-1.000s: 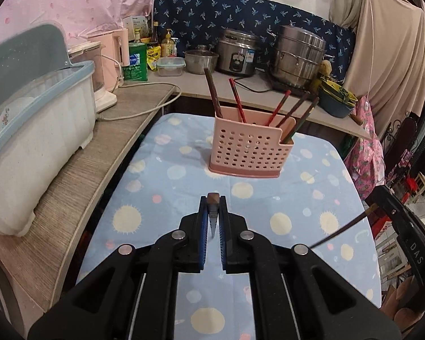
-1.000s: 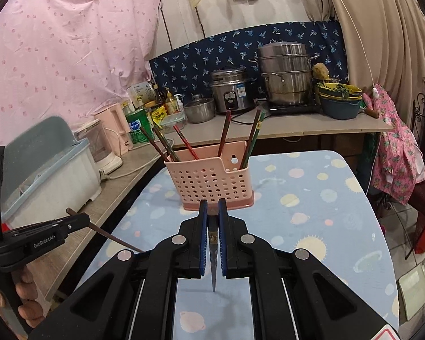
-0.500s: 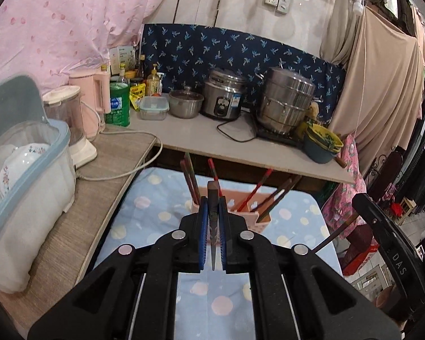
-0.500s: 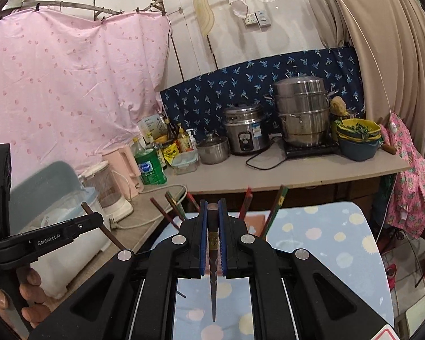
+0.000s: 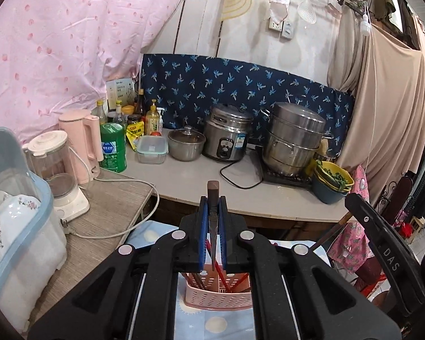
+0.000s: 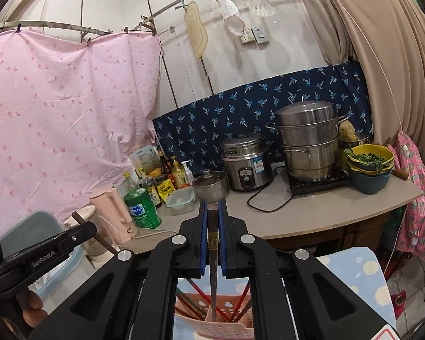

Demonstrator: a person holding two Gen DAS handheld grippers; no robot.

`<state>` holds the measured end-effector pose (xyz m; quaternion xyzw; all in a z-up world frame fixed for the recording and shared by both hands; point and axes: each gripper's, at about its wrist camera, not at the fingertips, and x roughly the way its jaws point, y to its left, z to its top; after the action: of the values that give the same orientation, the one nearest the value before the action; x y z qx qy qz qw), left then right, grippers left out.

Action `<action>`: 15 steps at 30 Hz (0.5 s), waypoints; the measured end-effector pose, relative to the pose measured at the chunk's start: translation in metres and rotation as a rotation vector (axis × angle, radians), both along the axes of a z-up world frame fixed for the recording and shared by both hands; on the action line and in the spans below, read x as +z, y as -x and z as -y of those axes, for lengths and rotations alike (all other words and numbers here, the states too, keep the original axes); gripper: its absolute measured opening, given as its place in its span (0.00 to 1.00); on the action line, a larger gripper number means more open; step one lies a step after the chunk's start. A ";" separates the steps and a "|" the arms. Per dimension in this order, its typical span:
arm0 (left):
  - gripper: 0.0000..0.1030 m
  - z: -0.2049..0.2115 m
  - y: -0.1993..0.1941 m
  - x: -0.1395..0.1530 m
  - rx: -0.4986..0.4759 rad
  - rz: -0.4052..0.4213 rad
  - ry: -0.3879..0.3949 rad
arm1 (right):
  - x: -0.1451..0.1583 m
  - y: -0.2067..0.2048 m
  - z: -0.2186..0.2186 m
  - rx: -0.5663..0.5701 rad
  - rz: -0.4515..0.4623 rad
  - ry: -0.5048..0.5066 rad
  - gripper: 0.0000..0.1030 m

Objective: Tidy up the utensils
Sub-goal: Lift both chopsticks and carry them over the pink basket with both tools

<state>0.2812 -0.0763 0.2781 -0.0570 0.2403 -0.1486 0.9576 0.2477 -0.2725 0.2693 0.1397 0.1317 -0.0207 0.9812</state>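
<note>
A pink perforated basket (image 5: 218, 297) stands on the blue dotted tablecloth (image 5: 212, 325), with several red and brown chopsticks leaning in it. My left gripper (image 5: 212, 202) is shut on a brown chopstick (image 5: 213, 192) that hangs tip-down above the basket. My right gripper (image 6: 212, 205) is shut on a dark chopstick (image 6: 212, 243), its thin tip over the basket (image 6: 212, 330). In the right wrist view the left gripper (image 6: 56, 243) shows at the left edge. The left wrist view has the right gripper (image 5: 382, 249) at its right edge.
Behind the table runs a counter (image 5: 189, 181) with a rice cooker (image 5: 226, 138), a steamer pot (image 5: 293, 138), stacked bowls (image 5: 331, 181), a small lidded pot (image 5: 185, 144) and bottles. A blender (image 5: 56, 167), a pink kettle (image 5: 82, 144) and a dish box (image 5: 14, 226) with plates stand on the left.
Both grippers have risen and moved forward, each still clamping its chopstick. The basket has slid from mid-view to low under the fingers, and the chopstick tips now hang above it.
</note>
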 end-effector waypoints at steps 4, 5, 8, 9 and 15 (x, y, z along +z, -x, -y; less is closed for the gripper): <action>0.07 0.006 -0.015 -0.024 -0.008 -0.035 -0.012 | -0.025 -0.021 0.006 -0.006 -0.050 0.000 0.07; 0.07 0.007 -0.019 -0.030 -0.011 -0.045 -0.013 | -0.031 -0.025 0.007 -0.005 -0.062 -0.004 0.07; 0.07 0.008 -0.029 -0.047 -0.018 -0.082 -0.011 | -0.049 -0.036 0.007 0.002 -0.099 -0.005 0.07; 0.07 0.009 -0.031 -0.050 -0.019 -0.090 -0.010 | -0.054 -0.039 0.007 0.005 -0.107 -0.003 0.07; 0.07 0.009 -0.041 -0.073 -0.017 -0.140 -0.011 | -0.089 -0.050 0.003 0.016 -0.174 -0.005 0.07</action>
<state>0.3221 -0.0858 0.2054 -0.0601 0.3079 -0.1510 0.9374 0.2974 -0.2759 0.1801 0.1386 0.2178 -0.0245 0.9658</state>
